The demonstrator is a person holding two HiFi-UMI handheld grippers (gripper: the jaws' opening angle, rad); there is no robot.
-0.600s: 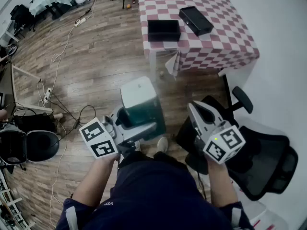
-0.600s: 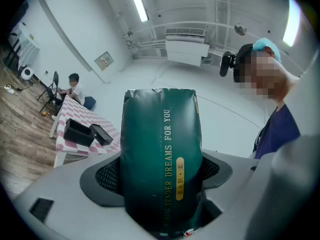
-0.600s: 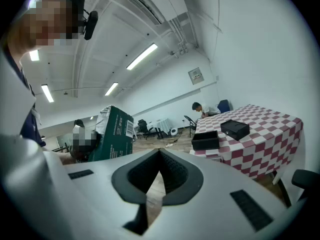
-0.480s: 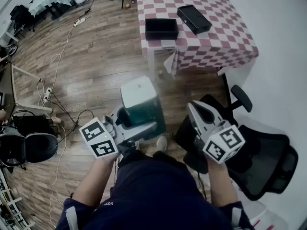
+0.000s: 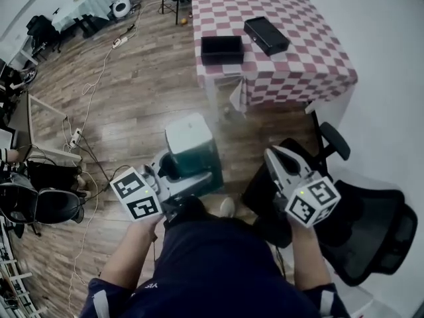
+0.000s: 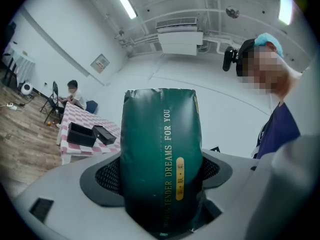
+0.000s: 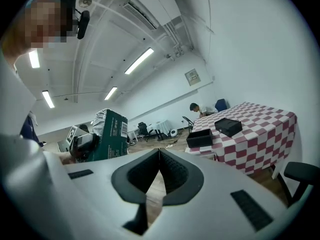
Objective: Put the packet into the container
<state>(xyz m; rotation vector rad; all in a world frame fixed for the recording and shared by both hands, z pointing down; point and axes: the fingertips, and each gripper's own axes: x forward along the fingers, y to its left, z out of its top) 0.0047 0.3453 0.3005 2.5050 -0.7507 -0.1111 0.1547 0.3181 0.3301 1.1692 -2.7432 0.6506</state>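
The dark green packet (image 6: pixel 159 129) is held upright in the left gripper (image 6: pixel 160 176), whose jaws are spread wide and pressed on its two sides near the bottom, so that most of its length stands free above the pads. The right gripper (image 7: pixel 159 156) is carried empty, with its jaws brought together at the tips. The black open container (image 5: pixel 222 46) is set well ahead of the left gripper, at the near edge of the checked tabletop (image 5: pixel 298 58), with its black lid (image 5: pixel 266 34) lying just beside it and further from the gripper. With so low a hold, it is judged that the packet could tip or slide between the pads while it is carried forward. It could also be caught on the container's rim if it is lowered tilted. The container is light-looking and close to the tabletop's edge, so it might be pushed off by a hard contact. Between the grippers and the tabletop only bare wooden floor (image 5: pixel 132 98) is seen, and the way ahead seems clear. A black office chair (image 5: pixel 371 230) stands just beside and below the right gripper and could be knocked in stepping forward. Cables (image 5: pixel 86 144) trail on the floor out beyond the left gripper, possibly clear of the path, though this is hard to judge from above.
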